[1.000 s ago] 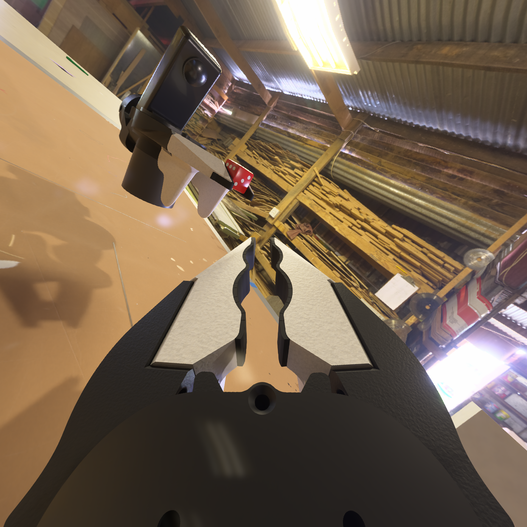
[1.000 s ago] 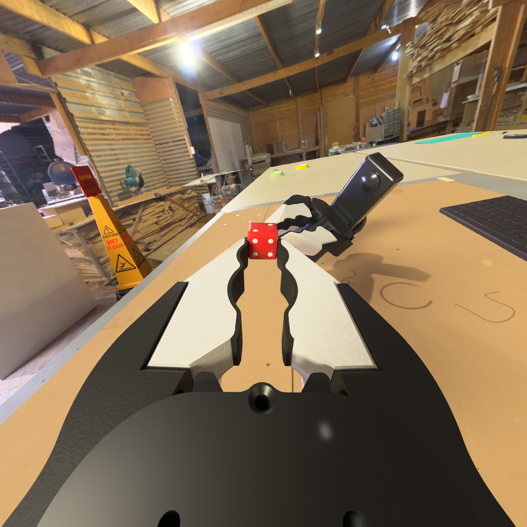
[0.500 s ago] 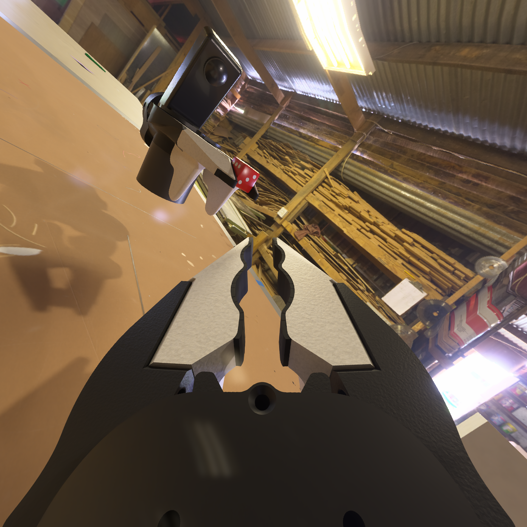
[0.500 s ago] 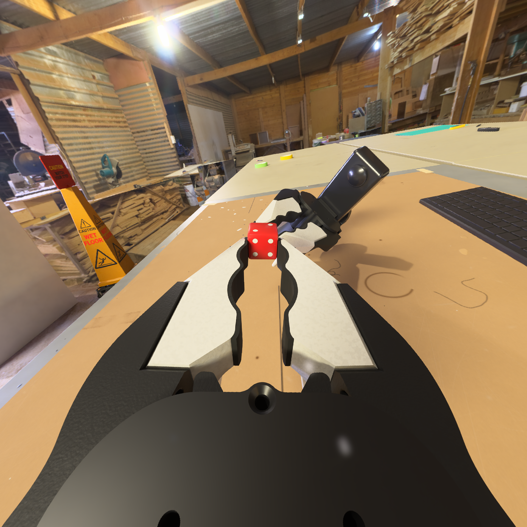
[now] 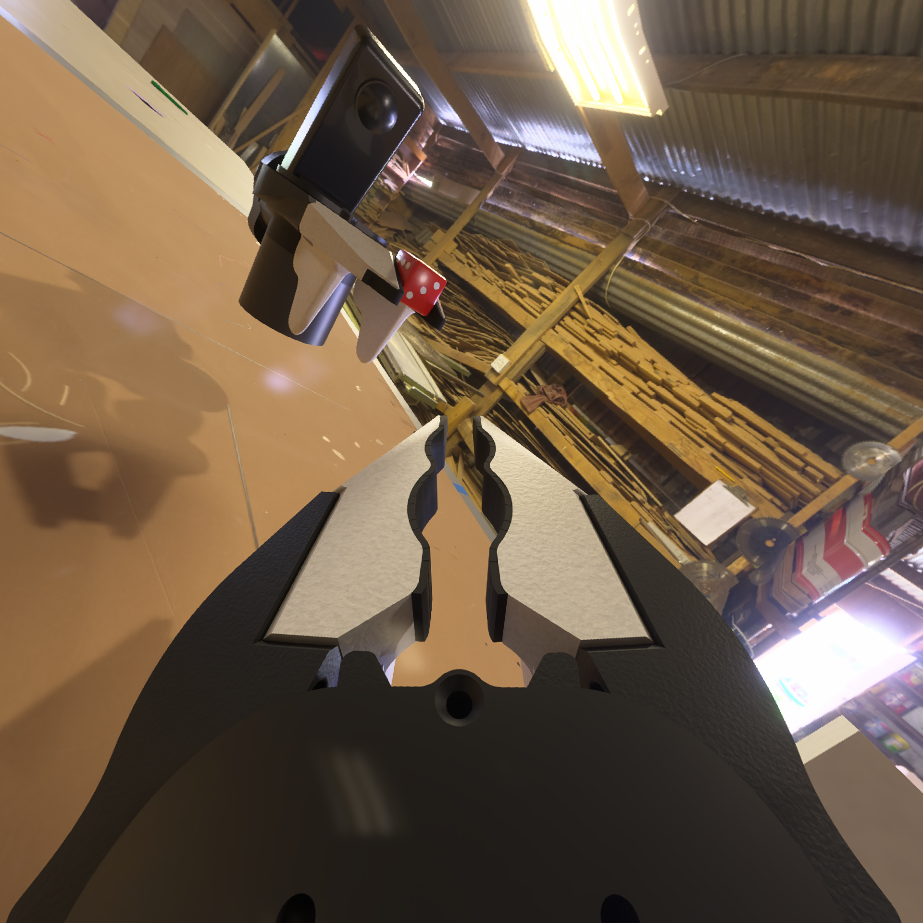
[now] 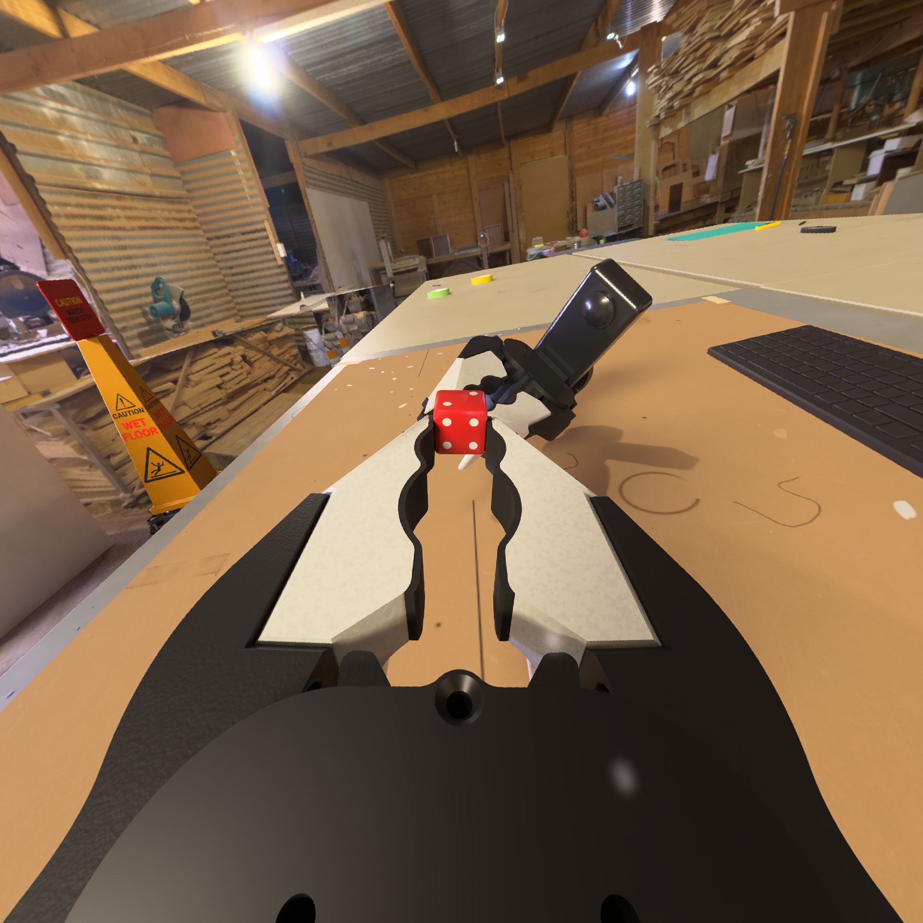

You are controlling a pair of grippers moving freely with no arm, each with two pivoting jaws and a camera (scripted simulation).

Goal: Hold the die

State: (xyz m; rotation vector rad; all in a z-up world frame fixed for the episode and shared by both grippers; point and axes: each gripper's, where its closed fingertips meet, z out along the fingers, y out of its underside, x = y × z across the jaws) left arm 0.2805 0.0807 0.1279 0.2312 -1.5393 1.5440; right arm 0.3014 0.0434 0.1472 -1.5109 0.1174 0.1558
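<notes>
The red die (image 6: 459, 422) with white pips sits clamped between the tips of my right gripper (image 6: 459, 425), lifted clear of the brown tabletop (image 6: 699, 624). In the left wrist view the right gripper (image 5: 417, 302) hangs above the table with the die (image 5: 423, 289) at its tips. My left gripper (image 5: 458, 424) has its jaws drawn to a narrow slit with nothing between them. It lies low on the table just beyond the die in the right wrist view (image 6: 479, 377), pointing up towards the die.
A black keyboard (image 6: 824, 379) lies on the table to the right. The table's left edge (image 6: 125, 574) drops to the floor, where a yellow wet-floor cone (image 6: 145, 424) stands. Green (image 6: 438, 293) and yellow (image 6: 482, 279) tape rolls lie on the pale board behind.
The right gripper has moved with the die held in it, rising and shifting right in the left wrist view. The left gripper's jaws have not changed.
</notes>
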